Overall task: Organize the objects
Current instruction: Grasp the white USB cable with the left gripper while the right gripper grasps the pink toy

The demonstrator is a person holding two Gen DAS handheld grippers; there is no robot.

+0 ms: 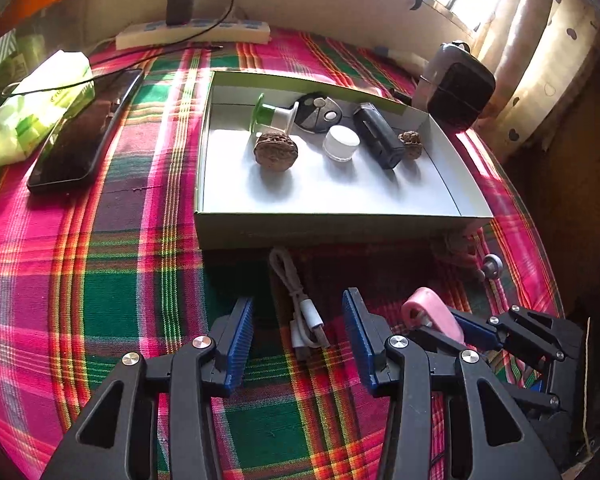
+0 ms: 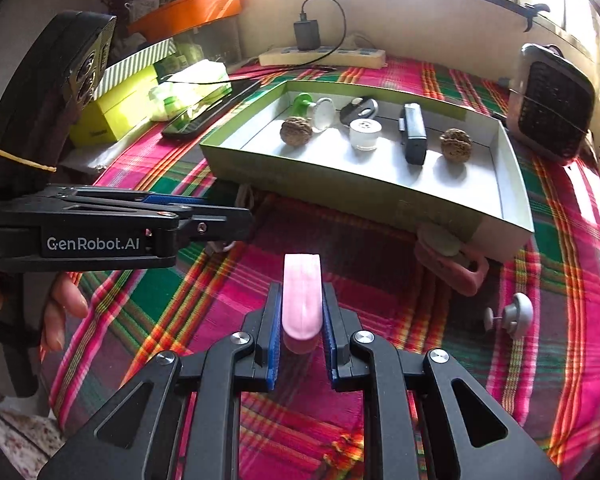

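A shallow white box [image 1: 328, 216] [image 2: 512, 216] sits on the plaid cloth and holds two walnuts [image 1: 275, 151] [image 2: 455, 143], a white jar [image 1: 341, 142], a black device [image 1: 378, 135], a black disc and a green-and-white spool [image 1: 272, 117]. My left gripper [image 1: 298, 312] is open, above a coiled white cable [image 1: 306, 320]. My right gripper [image 2: 302, 300] is shut on a pink oblong object [image 2: 302, 296], also seen in the left wrist view [image 1: 432, 314]. My left gripper also shows in the right wrist view [image 2: 204, 212].
A phone [image 1: 84, 132], a tissue pack [image 1: 40, 100] and a power strip [image 1: 192, 34] lie at the back left. A small heater [image 2: 552, 104] stands at the back right. A grey knob [image 2: 514, 314] and a pink item [image 2: 452, 260] lie near the box's front.
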